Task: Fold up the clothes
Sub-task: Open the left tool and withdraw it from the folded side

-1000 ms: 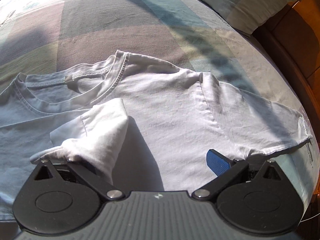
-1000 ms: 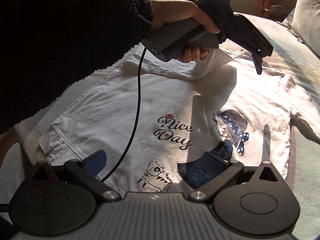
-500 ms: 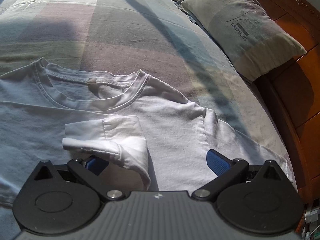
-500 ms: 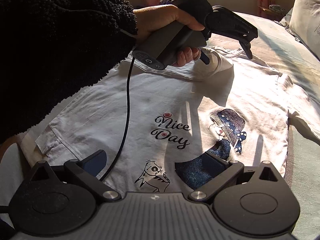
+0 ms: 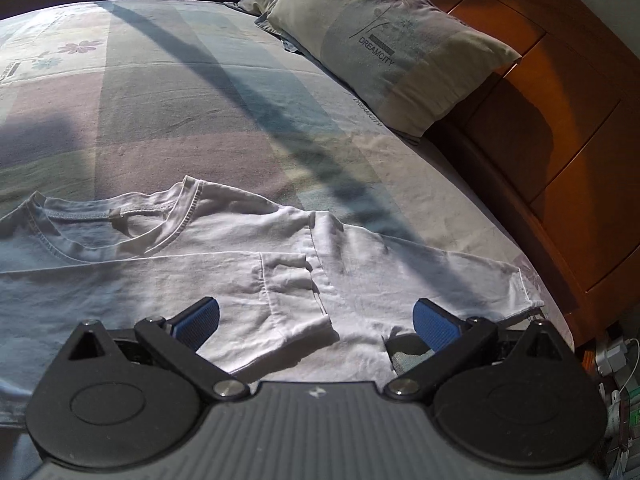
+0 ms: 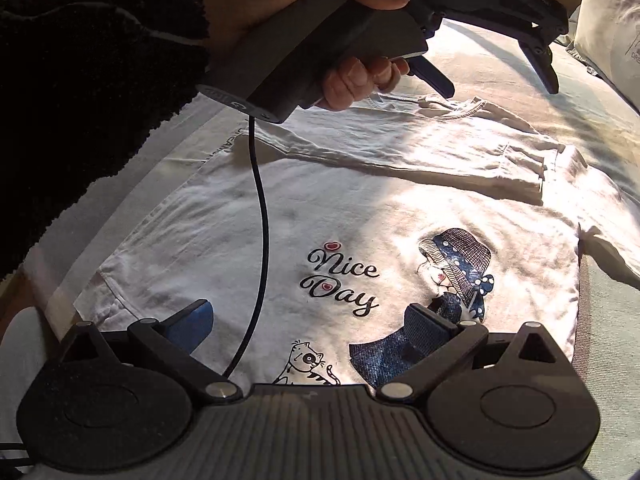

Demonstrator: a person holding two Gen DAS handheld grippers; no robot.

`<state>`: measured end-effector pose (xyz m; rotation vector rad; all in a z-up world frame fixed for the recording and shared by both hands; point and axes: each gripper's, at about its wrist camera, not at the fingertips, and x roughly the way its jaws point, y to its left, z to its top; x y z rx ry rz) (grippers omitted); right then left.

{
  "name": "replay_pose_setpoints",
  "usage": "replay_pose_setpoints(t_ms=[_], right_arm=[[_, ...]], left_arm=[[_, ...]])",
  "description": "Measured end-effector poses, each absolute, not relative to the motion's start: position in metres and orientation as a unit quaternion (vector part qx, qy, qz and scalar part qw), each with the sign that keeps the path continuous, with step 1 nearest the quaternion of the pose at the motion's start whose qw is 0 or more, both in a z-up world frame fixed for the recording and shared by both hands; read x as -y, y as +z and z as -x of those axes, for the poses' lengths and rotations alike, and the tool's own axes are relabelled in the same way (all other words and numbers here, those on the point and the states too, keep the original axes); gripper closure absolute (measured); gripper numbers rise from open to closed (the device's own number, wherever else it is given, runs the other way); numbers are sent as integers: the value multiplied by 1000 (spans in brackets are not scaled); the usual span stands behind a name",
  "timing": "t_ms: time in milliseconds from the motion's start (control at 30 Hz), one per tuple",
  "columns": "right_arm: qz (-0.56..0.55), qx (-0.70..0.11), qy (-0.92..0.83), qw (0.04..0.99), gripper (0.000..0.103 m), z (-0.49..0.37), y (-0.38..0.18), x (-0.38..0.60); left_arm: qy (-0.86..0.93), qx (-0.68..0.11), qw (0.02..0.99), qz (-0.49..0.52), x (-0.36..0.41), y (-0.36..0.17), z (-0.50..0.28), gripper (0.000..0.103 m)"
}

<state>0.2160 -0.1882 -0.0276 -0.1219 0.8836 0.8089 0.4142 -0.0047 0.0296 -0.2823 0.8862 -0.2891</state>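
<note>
A white T-shirt point(image 6: 248, 240) printed with "Nice Day", a girl in a hat and a cat lies face up on the bed. One sleeve point(image 5: 288, 292) is folded inward and rests flat across the chest, just below the collar point(image 5: 120, 224). My left gripper point(image 5: 316, 316) hovers open above that folded sleeve, holding nothing. From the right wrist view the left gripper point(image 6: 492, 80) hangs over the collar in a person's hand. My right gripper point(image 6: 308, 322) is open low over the shirt's lower print, with nothing in it. The other sleeve point(image 5: 460, 280) lies spread out.
A pillow point(image 5: 400, 48) rests against the wooden headboard point(image 5: 560, 140) beyond the shirt. The patchwork bedsheet point(image 5: 180, 100) stretches past the collar. A black cable point(image 6: 260, 220) dangles from the left gripper's handle over the shirt, and a fuzzy black sleeve point(image 6: 80, 80) fills the left.
My left gripper has let go of the sleeve, which now lies flat across the chest, and has lifted away towards the collar. The right gripper has stayed put.
</note>
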Motion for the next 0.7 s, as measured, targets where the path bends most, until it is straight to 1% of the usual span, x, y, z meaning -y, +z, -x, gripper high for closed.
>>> replay_pose_setpoints(t_ms=[167,300,467,700], right_arm=[[16,-417,365,832,0,-231,-22,198],[-6,-427,338,838,0,-241,-27,209],[-14,-432,312,846,0,-248,-36,223],[-18,-433,292,853,0,-257,-46,226]], left_arm=[[-93,-406,899,134,-37,60,-374,1],[-49,-388,906,163,-82,65,-335,1],[-8,-378,894,242,-134,27,-310,1],[0,-350,869,349,-173,-36,-326,1]])
